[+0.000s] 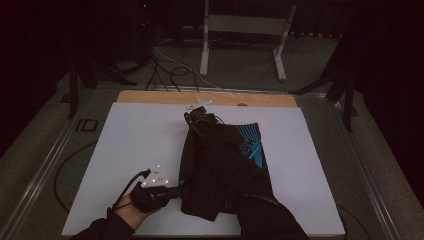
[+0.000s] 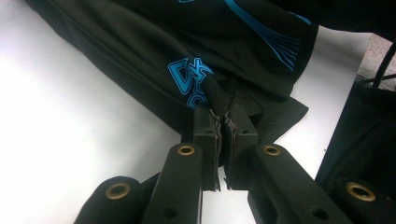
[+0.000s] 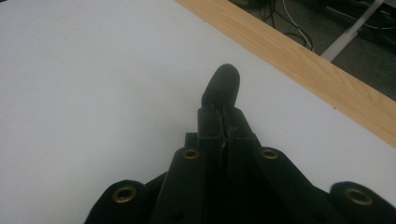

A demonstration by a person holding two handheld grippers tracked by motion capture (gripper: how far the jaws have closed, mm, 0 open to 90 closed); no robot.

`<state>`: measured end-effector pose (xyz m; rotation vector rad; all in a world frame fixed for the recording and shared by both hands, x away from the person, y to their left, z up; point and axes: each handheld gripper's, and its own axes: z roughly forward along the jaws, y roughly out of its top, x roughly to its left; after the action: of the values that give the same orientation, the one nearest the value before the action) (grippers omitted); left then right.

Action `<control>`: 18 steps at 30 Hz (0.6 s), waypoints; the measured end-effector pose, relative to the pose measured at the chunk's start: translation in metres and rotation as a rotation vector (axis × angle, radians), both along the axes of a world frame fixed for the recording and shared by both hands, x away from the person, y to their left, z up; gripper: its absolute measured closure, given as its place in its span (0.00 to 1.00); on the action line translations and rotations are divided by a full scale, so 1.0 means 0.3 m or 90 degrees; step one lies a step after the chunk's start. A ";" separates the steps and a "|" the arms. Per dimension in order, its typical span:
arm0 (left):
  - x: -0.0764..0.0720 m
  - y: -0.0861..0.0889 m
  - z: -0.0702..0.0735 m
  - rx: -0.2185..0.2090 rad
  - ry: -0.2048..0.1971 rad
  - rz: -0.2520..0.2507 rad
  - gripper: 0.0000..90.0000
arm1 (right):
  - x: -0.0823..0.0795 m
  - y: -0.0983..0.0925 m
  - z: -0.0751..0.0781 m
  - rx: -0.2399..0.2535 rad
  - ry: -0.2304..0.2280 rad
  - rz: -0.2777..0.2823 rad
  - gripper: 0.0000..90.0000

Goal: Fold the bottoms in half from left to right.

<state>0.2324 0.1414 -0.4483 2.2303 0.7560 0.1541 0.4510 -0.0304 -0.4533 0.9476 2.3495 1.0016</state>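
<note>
the black fabric shorts with blue print (image 1: 225, 160) lie mid-table on the white sheet (image 1: 130, 150), long axis running near to far. the left gripper (image 2: 225, 122) pinches their near-left edge; the right gripper (image 3: 223, 112) pinches a fold at the far end.

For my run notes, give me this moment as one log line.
left hand-held gripper: shut on black shorts near edge | right hand-held gripper: shut on shorts fabric at far end | shorts on white board
</note>
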 end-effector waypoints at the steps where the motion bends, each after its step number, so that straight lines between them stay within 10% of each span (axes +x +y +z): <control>1: 0.001 -0.003 0.002 -0.002 0.000 -0.002 0.95 | -0.001 -0.005 0.002 0.001 -0.002 0.000 0.97; 18: 0.018 -0.087 0.033 -0.010 -0.011 -0.047 0.95 | -0.017 -0.115 0.038 0.008 -0.019 -0.018 0.97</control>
<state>0.2379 0.1153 -0.4385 2.2362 0.6635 0.1305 0.4460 -0.0648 -0.4419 0.9605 2.3014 1.0135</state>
